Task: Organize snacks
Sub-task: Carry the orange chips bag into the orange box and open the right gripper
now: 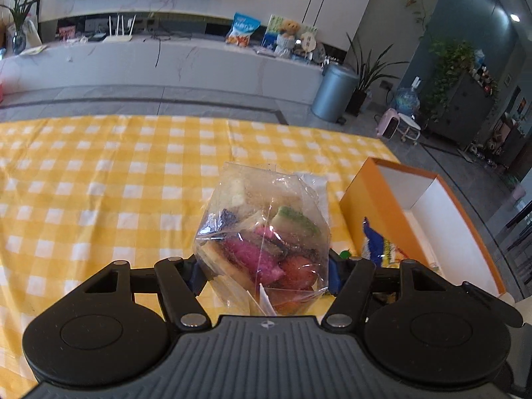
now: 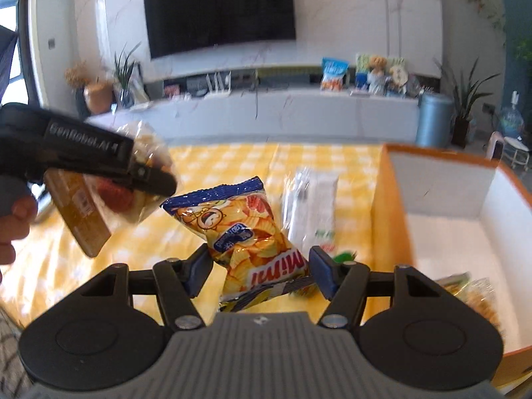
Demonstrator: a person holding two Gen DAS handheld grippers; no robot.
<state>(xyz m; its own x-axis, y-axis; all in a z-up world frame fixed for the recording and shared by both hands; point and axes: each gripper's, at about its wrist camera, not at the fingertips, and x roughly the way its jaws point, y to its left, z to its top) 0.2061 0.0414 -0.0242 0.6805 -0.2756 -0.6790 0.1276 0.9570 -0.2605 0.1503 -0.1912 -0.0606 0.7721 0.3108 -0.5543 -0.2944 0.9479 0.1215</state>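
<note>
A clear bag of pink, red and green sweets (image 1: 262, 239) hangs above the yellow checked tablecloth (image 1: 99, 183), with my left gripper (image 1: 267, 274) shut on its lower part. In the right wrist view the same bag (image 2: 146, 153) and the left gripper (image 2: 146, 176) show at the left, held by a hand. My right gripper (image 2: 259, 269) is shut on an orange and blue chip bag (image 2: 252, 232), lifted off the cloth. An open orange box (image 2: 392, 219) with white inside stands at the right; it is also in the left wrist view (image 1: 375, 212).
A white packet (image 2: 312, 199) lies on the cloth beside the box, with a small green item (image 2: 345, 256) near it. Another snack pack (image 2: 475, 296) lies inside the box. Beyond the table edge are a grey floor, a TV bench and a metal bin (image 1: 332, 93).
</note>
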